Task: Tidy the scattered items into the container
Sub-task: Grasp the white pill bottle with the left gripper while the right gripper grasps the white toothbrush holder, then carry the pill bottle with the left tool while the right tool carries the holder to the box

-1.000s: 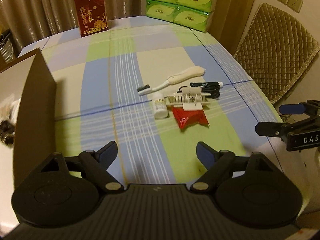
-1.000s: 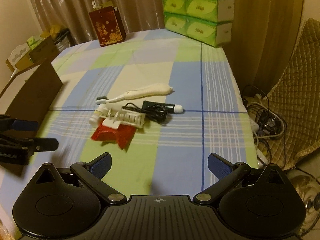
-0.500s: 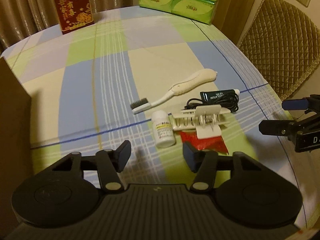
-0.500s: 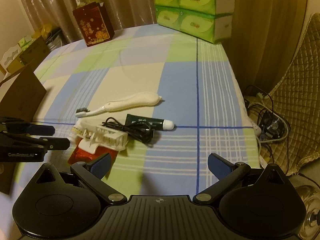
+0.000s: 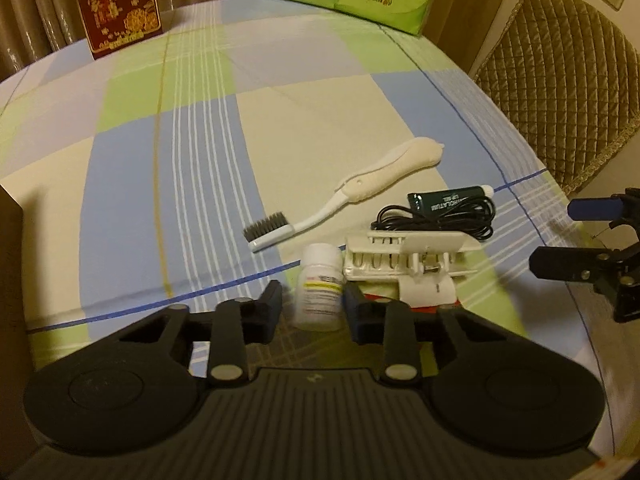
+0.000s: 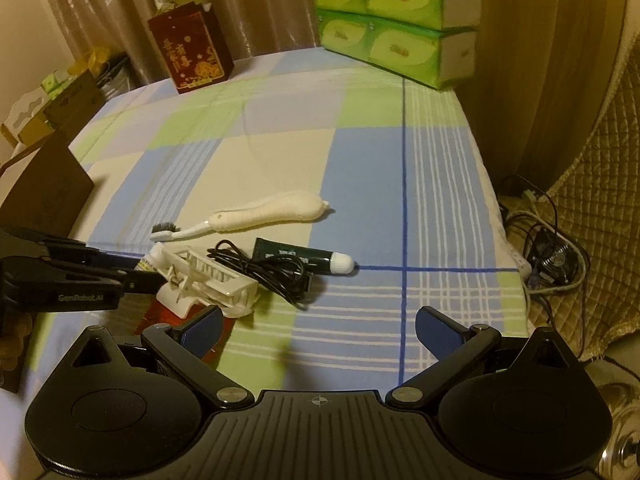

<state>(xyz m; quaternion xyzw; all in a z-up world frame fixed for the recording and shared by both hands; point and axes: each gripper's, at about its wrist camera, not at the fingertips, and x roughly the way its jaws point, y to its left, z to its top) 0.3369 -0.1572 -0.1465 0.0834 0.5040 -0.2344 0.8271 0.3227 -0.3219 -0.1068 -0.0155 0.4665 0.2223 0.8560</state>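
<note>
Since a second ago: my left tool (image 5: 310, 306) has come forward and down onto the pile; the pill bottle (image 5: 319, 288) now sits between its fingers.
Left tool: jaws closing around the bottle; its right pad looks to touch the bottle, a sliver of gap shows at the left pad, so I count it not yet clenched.
Right tool (image 6: 318, 330): released, jaws wide, nothing between them, hovering over bare cloth near the desk's front.
Pile: hair clip (image 5: 408, 260) just beside the bottle, red packet (image 6: 160, 312) under it, black cable (image 5: 436, 216) and dark tube (image 5: 448, 198) behind, brush (image 5: 340, 200) farthest.
Container: cardboard box wall (image 6: 44, 192) at the desk's left edge, well apart from the pile.
Open room: wide clear cloth between pile and box; desk (image 5: 200, 140) edge drops off to my right toward the chair (image 5: 560, 80).
</note>
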